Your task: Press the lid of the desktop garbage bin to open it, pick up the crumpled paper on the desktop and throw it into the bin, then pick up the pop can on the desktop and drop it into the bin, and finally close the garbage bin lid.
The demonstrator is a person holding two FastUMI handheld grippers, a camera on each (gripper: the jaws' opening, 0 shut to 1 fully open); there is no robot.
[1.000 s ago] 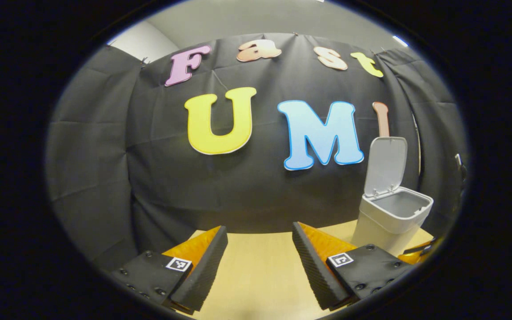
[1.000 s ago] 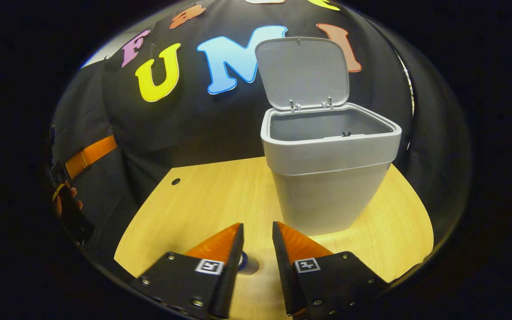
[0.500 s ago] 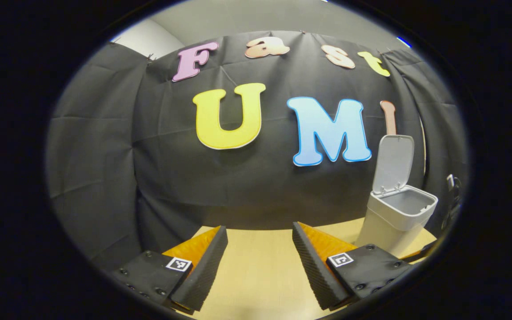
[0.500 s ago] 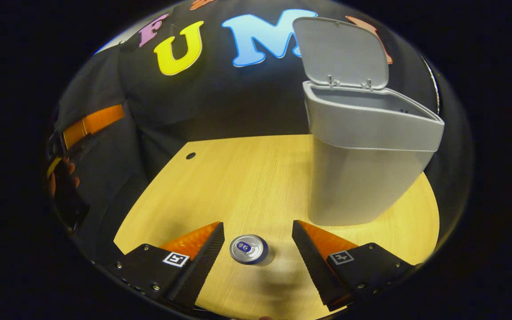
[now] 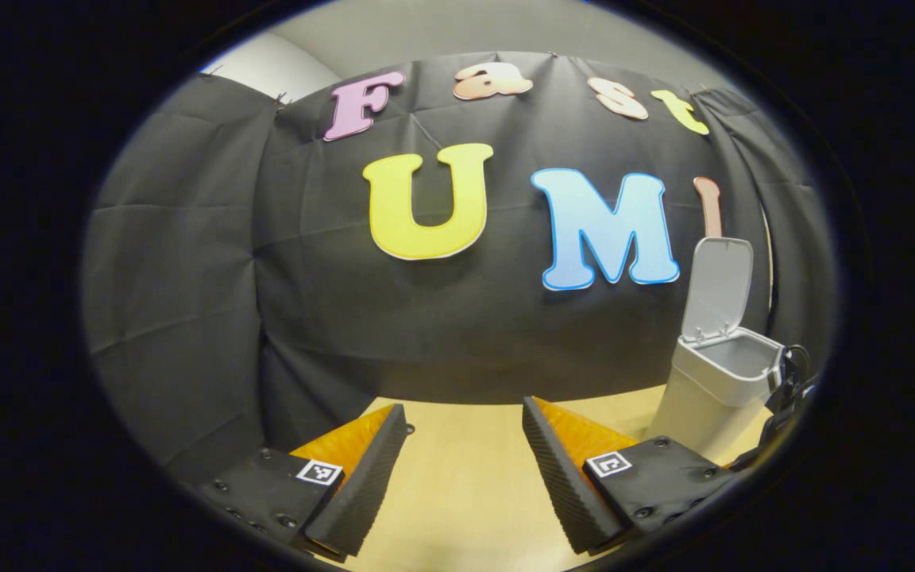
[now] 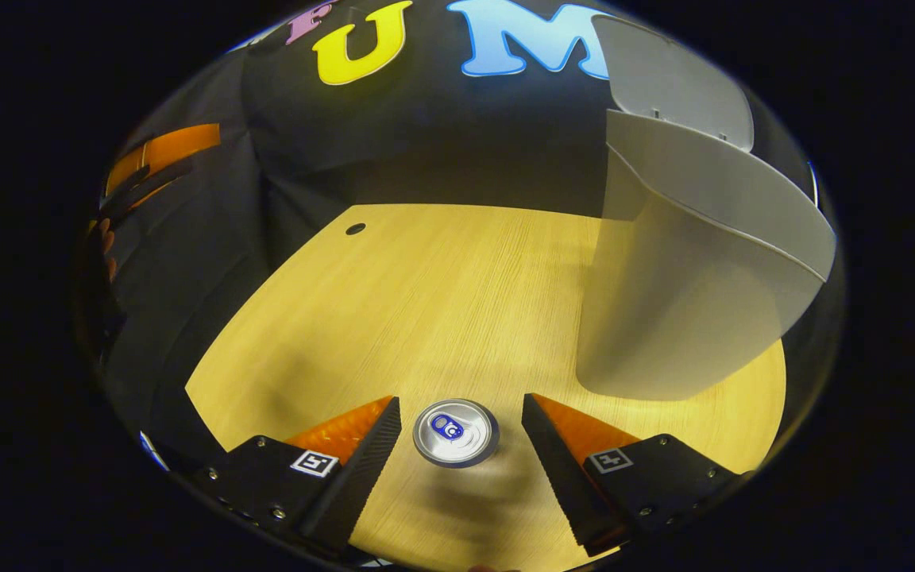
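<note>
One pop can (image 6: 456, 432) left, lined up between my right gripper (image 6: 460, 421) fingers.

Fingers spread wide either side of it, not touching. I'd say drop lower, then squeeze. The garbage bin (image 6: 688, 270) stands far right, lid (image 6: 676, 79) up. Left gripper (image 5: 464, 433) hangs wide and empty. Can't read any brand on the can top.

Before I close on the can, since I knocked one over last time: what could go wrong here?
The pop can stands upright between the right gripper fingers, with a gap on each side; if one finger touches first, it may tip. The bin stands close by on the right, so lifting toward the raised lid could clip its wall.
</note>
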